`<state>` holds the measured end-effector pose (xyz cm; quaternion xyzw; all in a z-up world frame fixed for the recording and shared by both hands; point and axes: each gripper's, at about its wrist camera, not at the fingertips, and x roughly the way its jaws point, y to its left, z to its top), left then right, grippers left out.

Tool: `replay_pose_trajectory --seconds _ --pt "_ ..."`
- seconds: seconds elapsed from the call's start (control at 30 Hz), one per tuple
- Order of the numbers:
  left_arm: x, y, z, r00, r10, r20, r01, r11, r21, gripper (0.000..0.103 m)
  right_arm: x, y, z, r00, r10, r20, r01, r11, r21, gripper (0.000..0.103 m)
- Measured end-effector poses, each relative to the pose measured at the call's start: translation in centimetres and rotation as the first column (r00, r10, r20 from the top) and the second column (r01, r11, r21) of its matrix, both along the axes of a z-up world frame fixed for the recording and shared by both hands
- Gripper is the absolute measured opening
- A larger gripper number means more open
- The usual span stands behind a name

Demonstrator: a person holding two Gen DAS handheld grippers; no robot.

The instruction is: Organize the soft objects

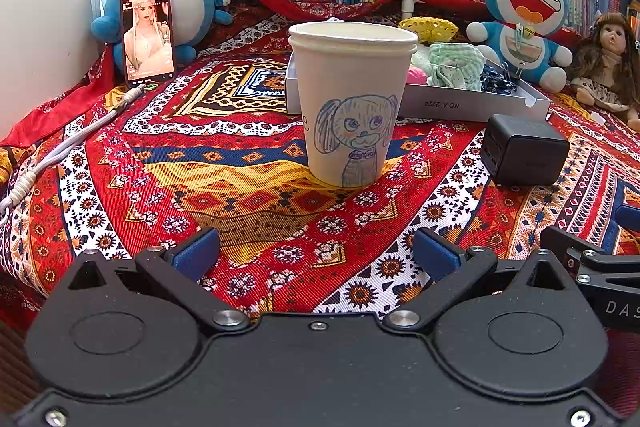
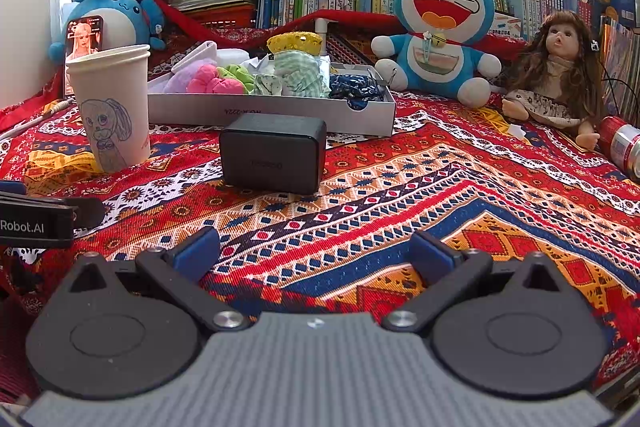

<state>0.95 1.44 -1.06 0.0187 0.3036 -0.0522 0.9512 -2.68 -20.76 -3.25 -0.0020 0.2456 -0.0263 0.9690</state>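
Left tool (image 1: 316,251) & right tool (image 2: 314,251) both wide apart, empty, low over patterned cloth (image 2: 400,195), touching nothing.

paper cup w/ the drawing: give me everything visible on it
The paper cup is white, really two cups nested, with both rolled rims showing at the top. A blue and purple pen drawing of a long-eared, big-eyed dog-like figure covers the near side. It stands upright and undented on the patterned cloth, in front of the left end of the grey cardboard tray, left of the black box. Contents are hidden. No gripper touches it.
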Motion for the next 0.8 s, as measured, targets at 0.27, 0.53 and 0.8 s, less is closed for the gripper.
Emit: replay_pose_trajectory --seconds 0.27,0.53,0.8 --pt "0.00 -0.01 0.03 1.000 -0.001 0.001 0.001 1.000 0.004 0.103 -0.01 0.02 0.00 1.000 0.000 0.000 0.000 1.000 0.000 0.103" --pt "-0.03 -0.05 -0.01 1.000 0.000 0.001 0.000 1.000 0.004 0.103 0.00 0.01 0.01 1.000 0.000 0.000 0.000 1.000 0.000 0.103" --pt "-0.03 -0.04 0.03 1.000 -0.001 0.002 0.001 1.000 0.005 0.103 0.01 -0.01 0.02 1.000 0.001 0.000 -0.001 1.000 0.000 0.103"
